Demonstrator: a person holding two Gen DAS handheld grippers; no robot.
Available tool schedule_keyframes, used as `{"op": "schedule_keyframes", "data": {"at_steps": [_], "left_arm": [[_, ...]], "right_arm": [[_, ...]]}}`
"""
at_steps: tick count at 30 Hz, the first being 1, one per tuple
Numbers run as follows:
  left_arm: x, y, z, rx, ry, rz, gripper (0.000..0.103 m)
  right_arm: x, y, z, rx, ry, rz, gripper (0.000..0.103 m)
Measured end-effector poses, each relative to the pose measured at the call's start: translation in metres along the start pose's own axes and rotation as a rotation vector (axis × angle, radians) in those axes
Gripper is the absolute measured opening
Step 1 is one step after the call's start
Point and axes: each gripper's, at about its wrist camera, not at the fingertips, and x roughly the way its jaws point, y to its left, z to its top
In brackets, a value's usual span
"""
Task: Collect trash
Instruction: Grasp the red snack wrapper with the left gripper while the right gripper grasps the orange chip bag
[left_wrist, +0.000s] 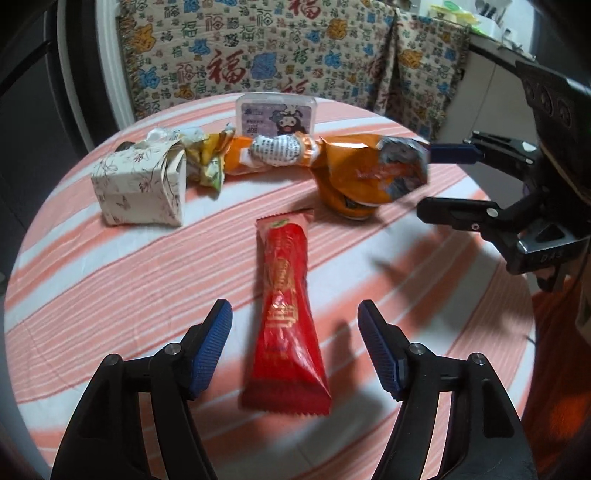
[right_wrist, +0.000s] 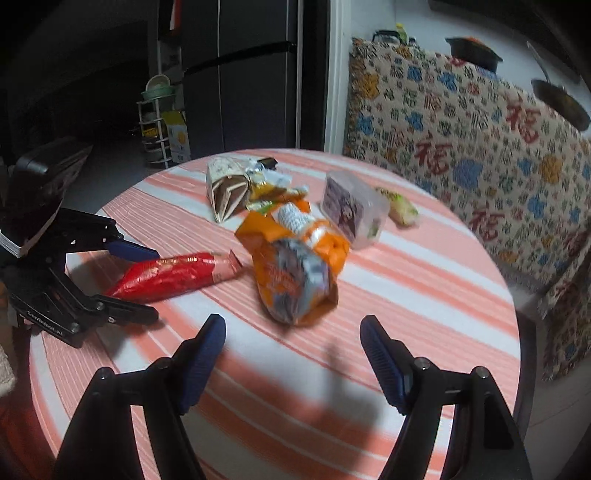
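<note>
A long red snack wrapper (left_wrist: 286, 325) lies on the striped round table (left_wrist: 110, 295), between the fingers of my open left gripper (left_wrist: 295, 347). It also shows in the right wrist view (right_wrist: 173, 275). A crumpled orange bag (left_wrist: 369, 173) lies behind it; my open right gripper (left_wrist: 428, 181) is at its right end, and in the right wrist view the bag (right_wrist: 295, 273) is just ahead of that gripper (right_wrist: 291, 350). A floral paper box (left_wrist: 142, 188), a green-yellow wrapper (left_wrist: 210, 158) and a twisted orange wrapper (left_wrist: 273, 151) lie further back.
A clear plastic box with a cartoon label (left_wrist: 277, 114) stands at the table's far edge. A small wrapper (right_wrist: 399, 206) lies behind it. A patterned cloth covers a sofa (right_wrist: 480, 147) beyond the table. A dark fridge (right_wrist: 240, 74) and a rack (right_wrist: 155, 122) stand far left.
</note>
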Motion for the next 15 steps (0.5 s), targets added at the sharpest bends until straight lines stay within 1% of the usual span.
{"op": "schedule_keyframes", "data": {"at_steps": [2, 4, 5, 6, 7, 8, 10, 12, 14, 15], "left_arm": [[0.001, 0.001, -0.002, -0.017, 0.009, -0.005, 0.072], [0.002, 0.001, -0.003, -0.028, 0.014, -0.017, 0.071], [0.003, 0.0, -0.003, -0.024, 0.019, -0.025, 0.069], [0.003, -0.001, -0.003, -0.02, 0.022, -0.026, 0.06], [0.003, -0.002, -0.003, -0.014, 0.029, -0.029, 0.047], [0.004, -0.003, -0.003, -0.011, 0.034, -0.031, 0.042], [0.003, -0.002, -0.004, -0.013, 0.034, -0.023, 0.034], [0.001, 0.0, -0.006, -0.03, 0.026, -0.026, 0.033], [-0.002, 0.004, -0.007, -0.066, 0.014, -0.042, 0.029], [-0.003, 0.006, -0.006, -0.08, 0.009, -0.048, 0.028]], "right_arm": [[0.008, -0.003, 0.006, 0.012, 0.007, -0.005, 0.078], [0.013, -0.007, 0.012, 0.037, -0.005, 0.031, 0.077], [0.015, -0.008, 0.016, 0.047, -0.015, 0.049, 0.078], [0.016, -0.008, 0.02, 0.05, -0.019, 0.063, 0.076], [0.018, -0.008, 0.022, 0.051, -0.01, 0.072, 0.071], [0.019, -0.007, 0.023, 0.051, -0.003, 0.082, 0.063], [0.022, -0.004, 0.024, 0.032, 0.03, 0.09, 0.024], [0.019, -0.003, 0.023, 0.03, 0.045, 0.072, 0.023], [0.014, -0.006, 0.021, 0.069, 0.058, 0.083, 0.023], [0.011, -0.008, 0.019, 0.09, 0.059, 0.082, 0.022]]}}
